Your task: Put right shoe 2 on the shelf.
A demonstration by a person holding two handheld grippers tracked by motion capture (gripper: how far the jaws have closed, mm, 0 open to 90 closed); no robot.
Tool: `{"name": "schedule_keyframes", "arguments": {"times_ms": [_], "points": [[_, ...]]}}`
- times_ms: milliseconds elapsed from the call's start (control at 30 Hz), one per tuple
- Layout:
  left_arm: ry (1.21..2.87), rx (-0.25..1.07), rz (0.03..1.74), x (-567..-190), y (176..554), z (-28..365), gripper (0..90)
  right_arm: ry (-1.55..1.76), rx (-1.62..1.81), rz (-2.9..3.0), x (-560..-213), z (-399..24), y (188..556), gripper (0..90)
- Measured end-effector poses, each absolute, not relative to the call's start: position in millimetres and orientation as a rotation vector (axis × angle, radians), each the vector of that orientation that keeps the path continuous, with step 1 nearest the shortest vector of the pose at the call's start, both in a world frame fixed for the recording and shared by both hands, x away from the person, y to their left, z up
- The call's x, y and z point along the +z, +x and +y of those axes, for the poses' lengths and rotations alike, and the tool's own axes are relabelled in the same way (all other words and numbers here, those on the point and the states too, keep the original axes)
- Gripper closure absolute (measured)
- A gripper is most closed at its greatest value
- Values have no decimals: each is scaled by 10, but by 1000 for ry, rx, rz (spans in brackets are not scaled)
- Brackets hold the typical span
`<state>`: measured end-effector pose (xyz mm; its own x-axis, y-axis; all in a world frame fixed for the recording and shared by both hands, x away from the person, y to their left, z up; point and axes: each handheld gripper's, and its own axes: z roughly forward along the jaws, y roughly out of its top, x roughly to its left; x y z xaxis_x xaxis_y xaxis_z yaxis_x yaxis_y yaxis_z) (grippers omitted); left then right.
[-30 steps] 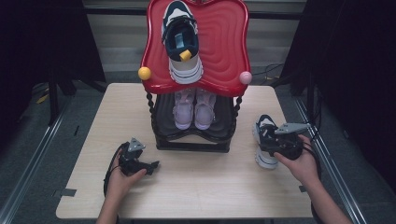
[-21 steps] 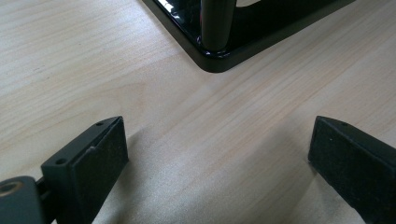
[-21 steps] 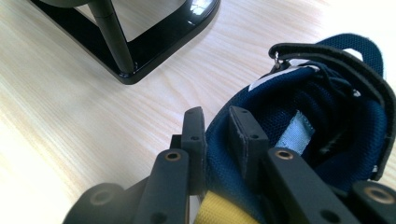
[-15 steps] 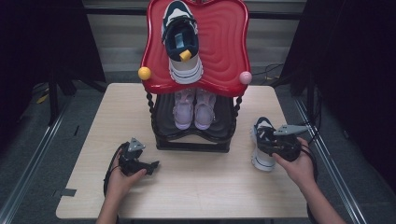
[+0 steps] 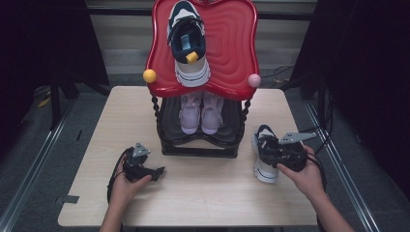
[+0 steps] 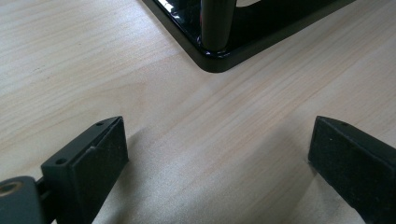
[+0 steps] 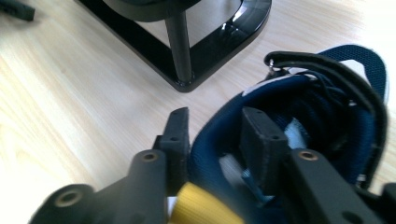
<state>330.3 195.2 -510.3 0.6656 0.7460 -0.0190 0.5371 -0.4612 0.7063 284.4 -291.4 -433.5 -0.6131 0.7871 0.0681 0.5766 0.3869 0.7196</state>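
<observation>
A navy and white sneaker stands on the table right of the shoe rack. My right gripper is shut on the padded side of its collar, one jaw outside the shoe and one inside. Those jaws have just been opening a little, with the collar still between them. A yellow tab shows below the jaws. My left gripper rests low on the table left of the rack, open, and the left gripper view has bare wood between its jaws. The matching sneaker lies on the rack's red top tray.
A pair of pale pink shoes sits on the rack's black lower shelf. The rack's black base and a post stand close ahead of both grippers. A yellow ball and a pink ball cap the posts.
My right hand has shifted the sneaker slightly left and toward the near edge of the table. The left hand has stayed where it was.
</observation>
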Motion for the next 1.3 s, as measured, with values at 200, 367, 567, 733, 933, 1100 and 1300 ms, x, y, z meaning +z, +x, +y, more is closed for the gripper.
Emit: {"name": "schedule_keyframes", "arguments": {"times_ms": [200, 367, 567, 733, 933, 1100, 1300], "points": [[2178, 384, 986, -5103, 3303, 1952, 42, 1182, 955, 2503, -4227, -2987, 2910, 459], [2178, 384, 986, -5103, 3304, 1952, 42, 1090, 858, 2648, -4186, -2999, 2951, 497], [2178, 383, 987, -5103, 3303, 1953, 42, 957, 710, 2776, -4127, -2903, 2996, 530], [2180, 387, 986, -5102, 3304, 1955, 42, 852, 559, 2862, -4096, -2826, 3056, 540], [2178, 382, 987, -5103, 3304, 1953, 42, 739, 445, 2929, -4089, -2770, 3106, 548], [2179, 389, 986, -5102, 3304, 1955, 42, 647, 335, 2989, -4112, -2700, 3139, 561], [2178, 382, 987, -5103, 3304, 1953, 41, 562, 252, 3050, -4133, -2639, 3179, 581]]}}
